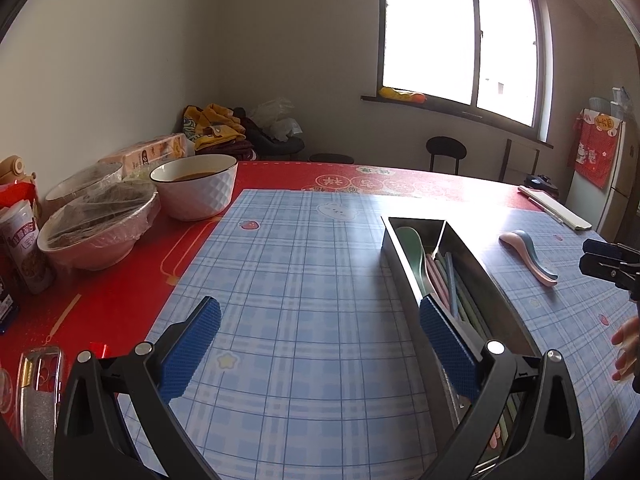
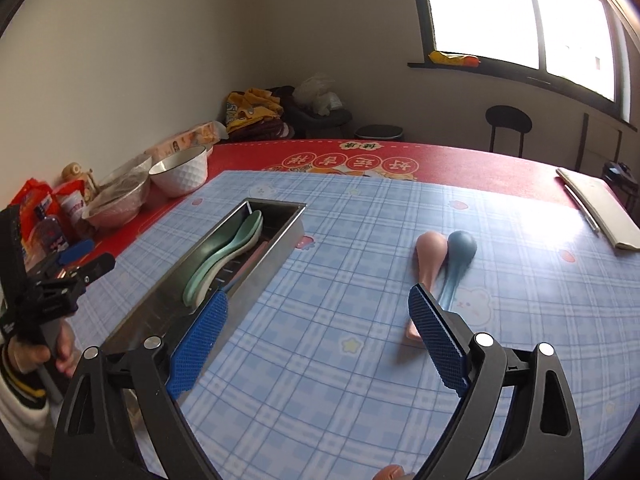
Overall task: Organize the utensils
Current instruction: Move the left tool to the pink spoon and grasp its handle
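Two loose spoons on the blue plaid mat (image 2: pixel 360 280): pink spoon (image 2: pixel 426 258) and blue spoon (image 2: pixel 460 254), side by side, touching, bowls toward the far edge, handles toward the camera. Same pair visible in left view, pink spoon (image 1: pixel 520 246) against blue spoon (image 1: pixel 534 250), right of the tray, well apart from it.

Probably light, rigid plastic or melamine, smooth and likely slippery; thin handles lying flat, little clearance under them. Best pinch across the handle neck, just behind the bowl, where it lifts off the mat. Risk: catching both at once since touching; slight motion blur on the blue one.

Metal utensil tray (image 2: pixel 276 248), long, narrow, stainless, open top. Inside: green spoon (image 2: pixel 224 258) stacked on a paler one, plus pastel chopsticks (image 1: pixel 454 284), pink, green and blue, lying lengthwise. Room left for more.

Right gripper (image 2: pixel 316 316): wide open, empty, hanging above the mat between tray and spoons, right pad over the spoon handles. Left gripper (image 1: pixel 320 332): wide open, empty, right pad overlapping the tray's near end.

Off-task at far left: white bowl (image 1: pixel 196 188), film-covered bowls (image 1: pixel 96 228).
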Available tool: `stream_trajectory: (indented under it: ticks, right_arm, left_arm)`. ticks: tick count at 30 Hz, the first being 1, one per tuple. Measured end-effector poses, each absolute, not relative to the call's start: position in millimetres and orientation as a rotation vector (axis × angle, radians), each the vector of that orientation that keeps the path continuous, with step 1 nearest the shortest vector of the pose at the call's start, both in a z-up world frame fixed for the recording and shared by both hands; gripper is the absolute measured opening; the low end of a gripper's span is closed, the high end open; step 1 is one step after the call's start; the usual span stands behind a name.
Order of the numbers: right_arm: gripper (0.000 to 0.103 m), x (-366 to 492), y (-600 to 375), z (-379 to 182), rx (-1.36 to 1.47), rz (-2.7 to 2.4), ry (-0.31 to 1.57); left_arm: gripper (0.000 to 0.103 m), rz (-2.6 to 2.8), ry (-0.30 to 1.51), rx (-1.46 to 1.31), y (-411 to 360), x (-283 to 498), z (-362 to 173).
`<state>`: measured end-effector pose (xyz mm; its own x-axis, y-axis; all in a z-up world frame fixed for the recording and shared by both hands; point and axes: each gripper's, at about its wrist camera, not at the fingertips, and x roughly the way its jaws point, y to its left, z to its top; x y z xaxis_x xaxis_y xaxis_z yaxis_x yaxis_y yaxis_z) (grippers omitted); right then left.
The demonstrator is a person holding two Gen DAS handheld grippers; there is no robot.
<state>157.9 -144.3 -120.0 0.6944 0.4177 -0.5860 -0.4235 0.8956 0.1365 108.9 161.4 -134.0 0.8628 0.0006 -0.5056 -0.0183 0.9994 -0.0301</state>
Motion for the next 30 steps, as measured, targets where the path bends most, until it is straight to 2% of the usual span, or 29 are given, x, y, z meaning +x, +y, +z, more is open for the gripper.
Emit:
stream_trajectory:
  ticks: [5, 8, 12, 18, 23, 25, 26, 28, 30]
  right_arm:
    - [0.089, 170, -178, -127, 0.001, 0.528, 0.711]
    - [0.089, 185, -200, -131, 0.018, 0.487, 0.742]
    - [0.089, 207, -230, -130, 0.046, 0.391, 0.693]
    - [0.089, 230, -265, -139, 0.108, 0.275, 0.665]
    - [0.089, 236, -295, -145, 0.209, 0.235, 0.701]
    - [0.089, 234, -307, -145, 0.244, 0.187, 0.697]
    - [0.089, 234, -312, -147, 0.275, 0.188, 0.705]
    - [0.089, 234, -321, -149, 0.332, 0.186, 0.709]
    - [0.089, 237, -325, -152, 0.347, 0.177, 0.718]
  left_arm:
    - [0.09, 0.036, 0.517, -0.001, 145, 108, -114]
    - [0.09, 0.039, 0.49, 0.017, 122, 108, -89]
    - [0.089, 0.013, 0.489, 0.049, 72, 120, -65]
    - [0.068, -0.096, 0.631, 0.051, -10, 163, -68]
    - [0.041, -0.152, 0.758, 0.058, -66, 205, -94]
    - [0.033, -0.17, 0.809, 0.066, -84, 224, -107]
    - [0.025, -0.173, 0.837, 0.061, -90, 234, -114]
    - [0.018, -0.184, 0.887, 0.032, -99, 253, -127]
    - [0.018, -0.185, 0.92, 0.015, -107, 268, -139]
